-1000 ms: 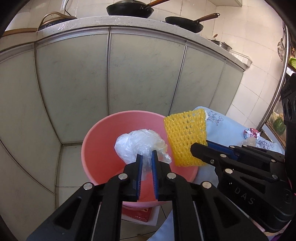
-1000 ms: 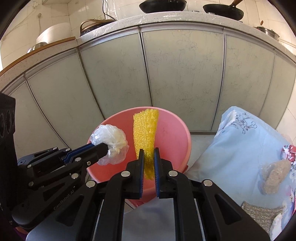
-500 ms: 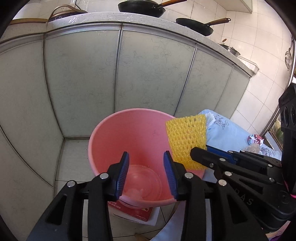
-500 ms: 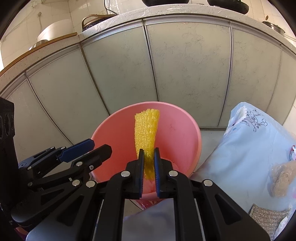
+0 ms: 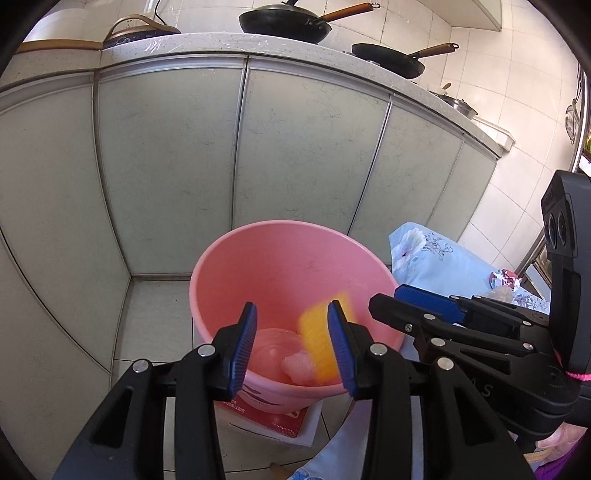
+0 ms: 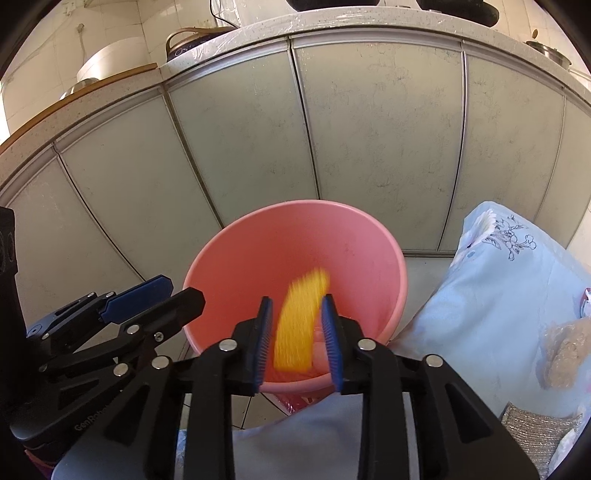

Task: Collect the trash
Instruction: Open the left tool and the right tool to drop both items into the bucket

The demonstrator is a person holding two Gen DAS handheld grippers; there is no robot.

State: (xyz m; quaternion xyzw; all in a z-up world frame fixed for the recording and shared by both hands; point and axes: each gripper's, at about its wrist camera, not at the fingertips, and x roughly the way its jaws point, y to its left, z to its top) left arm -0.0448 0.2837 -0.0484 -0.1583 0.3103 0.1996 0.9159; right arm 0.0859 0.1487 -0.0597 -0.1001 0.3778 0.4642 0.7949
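A pink bucket (image 5: 280, 273) stands on the floor under both grippers. My left gripper (image 5: 291, 314) is open over it with nothing between its fingers. A crumpled clear plastic bag (image 5: 297, 367) lies at the bucket's bottom. My right gripper (image 6: 296, 301) hangs over the bucket (image 6: 258, 258) and its jaws are opening. A yellow foam net (image 6: 299, 325) shows blurred between them, loose and dropping inside the bucket. In the left wrist view the net (image 5: 317, 339) is a yellow smear near the right wall. Each gripper shows in the other's view: right gripper (image 5: 386, 297), left gripper (image 6: 183, 290).
Grey-green cabinet doors (image 5: 303, 155) close off the space behind the bucket, under a counter with two woks (image 5: 284, 22). A light-blue flowered cloth (image 6: 498, 295) lies at the right with a crumpled bag (image 6: 565, 350) and a silver mesh pad (image 6: 535, 424). A red box (image 5: 273, 413) sits under the bucket.
The left gripper opened and its clear plastic bag dropped to the bucket's bottom. The right gripper then opened and the yellow net slipped down into the bucket.
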